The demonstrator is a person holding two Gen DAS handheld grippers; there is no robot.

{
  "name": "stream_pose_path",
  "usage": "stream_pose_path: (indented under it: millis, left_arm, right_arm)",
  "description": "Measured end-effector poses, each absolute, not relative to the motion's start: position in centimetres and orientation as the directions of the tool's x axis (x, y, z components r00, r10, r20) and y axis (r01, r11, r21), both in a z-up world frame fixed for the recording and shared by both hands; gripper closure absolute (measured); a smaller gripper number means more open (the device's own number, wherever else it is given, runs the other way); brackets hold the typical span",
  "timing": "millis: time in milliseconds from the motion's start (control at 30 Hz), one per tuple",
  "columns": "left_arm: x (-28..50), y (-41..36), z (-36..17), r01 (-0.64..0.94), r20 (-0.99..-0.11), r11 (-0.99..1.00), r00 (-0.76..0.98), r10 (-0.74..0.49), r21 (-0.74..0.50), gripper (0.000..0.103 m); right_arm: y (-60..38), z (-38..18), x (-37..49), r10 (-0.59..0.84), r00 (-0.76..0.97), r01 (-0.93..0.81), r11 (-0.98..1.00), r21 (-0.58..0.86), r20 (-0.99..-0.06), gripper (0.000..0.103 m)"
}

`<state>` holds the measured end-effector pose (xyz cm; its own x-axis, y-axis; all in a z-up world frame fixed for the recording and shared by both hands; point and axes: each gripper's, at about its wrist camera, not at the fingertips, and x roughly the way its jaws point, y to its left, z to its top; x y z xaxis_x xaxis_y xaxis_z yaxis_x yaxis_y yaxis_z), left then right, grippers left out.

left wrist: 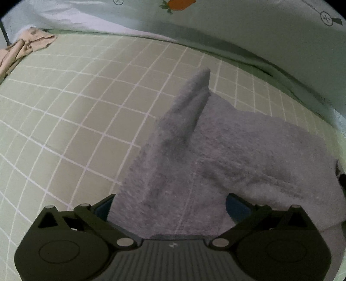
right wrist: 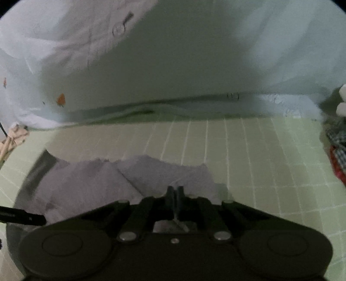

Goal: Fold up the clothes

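Note:
A grey fleece garment (left wrist: 216, 155) lies bunched on the green checked sheet (left wrist: 75, 112), one fold standing up in a ridge. My left gripper (left wrist: 168, 205) is open, its jaws spread wide, with the cloth lying between them near the garment's near edge. In the right wrist view the same grey garment (right wrist: 129, 179) lies flat ahead. My right gripper (right wrist: 175, 190) is shut on a thin edge of that cloth, with its fingers pressed together. The other gripper's dark body (right wrist: 21, 216) shows at the left edge.
A crumpled beige garment (left wrist: 23, 47) lies at the far left of the sheet. A pale bedcover with a carrot print (left wrist: 179, 5) rises along the back. A checked and red cloth pile (right wrist: 337, 155) sits at the right edge.

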<state>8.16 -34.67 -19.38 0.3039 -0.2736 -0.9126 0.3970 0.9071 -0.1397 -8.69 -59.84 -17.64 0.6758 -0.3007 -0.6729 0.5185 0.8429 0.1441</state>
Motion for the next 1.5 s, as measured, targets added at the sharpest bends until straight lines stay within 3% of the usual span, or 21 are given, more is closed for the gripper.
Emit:
stream_pose_path:
  millis: [333,533,567,633,667,700,867,1000,1067,1233,1467,1500]
  left_arm:
    - [8.5,-34.2,-19.7,0.385,-0.91,0.905,0.283,-0.304,-0.183,0.0]
    - [8.7,-33.8,-19.1,0.38,-0.907,0.908,0.295,-0.3,-0.176,0.0]
    - [8.7,-33.5,-18.7,0.381,-0.903,0.91,0.314,-0.294,-0.163,0.0]
    - [8.9,-32.9,-18.2,0.383,-0.895,0.912,0.34,-0.288,-0.148,0.0]
    - [9.1,-32.5,-18.0,0.383,-0.892,0.912,0.348,-0.289,-0.146,0.0]
    - [9.3,-32.1,-17.8,0.385,-0.89,0.911,0.349,-0.294,-0.15,0.0]
    - [10.5,-30.8,-17.9,0.448,-0.897,0.862,0.239,-0.371,-0.238,0.0]
    - [11.4,-30.7,-19.3,0.465,-0.895,0.827,0.144,-0.422,-0.315,0.0]
    - [11.9,-30.9,-19.8,0.477,-0.883,0.806,0.119,-0.454,-0.35,0.0]
    - [12.3,-32.9,-20.0,0.626,-0.862,0.707,0.107,-0.495,-0.328,0.0]
    - [10.7,-35.2,-20.6,0.665,-0.798,0.619,0.059,-0.6,-0.416,0.001]
    - [10.1,-35.4,-20.7,0.672,-0.794,0.618,0.074,-0.604,-0.408,0.002]
  right_arm:
    - [-63.6,-14.7,-9.6,-0.406,0.707,0.599,0.779,0.185,-0.579,0.102]
    - [-65.9,-16.6,-9.2,-0.476,0.58,0.723,0.675,0.149,-0.661,0.099]
    - [-66.1,-16.8,-9.5,-0.483,0.562,0.743,0.652,0.153,-0.672,0.09]
    - [-66.2,-16.9,-11.2,-0.467,0.586,0.755,0.612,0.236,-0.663,0.056]
    - [-66.1,-17.1,-11.9,-0.449,0.601,0.749,0.605,0.27,-0.662,0.032]
    - [-65.8,-17.5,-12.5,-0.415,0.619,0.735,0.605,0.305,-0.667,0.019]
    - [-63.8,-20.3,-14.4,-0.188,0.695,0.647,0.586,0.489,-0.694,0.007]
    - [-62.0,-23.1,-14.9,-0.074,0.691,0.631,0.547,0.55,-0.719,0.002]
    - [-61.1,-23.2,-14.8,-0.093,0.717,0.606,0.573,0.551,-0.691,0.0]
    - [-60.2,-23.6,-12.1,-0.019,0.759,0.524,0.612,0.593,-0.651,0.0]
    - [-57.9,-23.3,-8.5,0.056,0.756,0.503,0.588,0.633,-0.653,0.0]
    - [-57.2,-23.4,-8.0,0.073,0.761,0.493,0.582,0.647,-0.645,0.005]
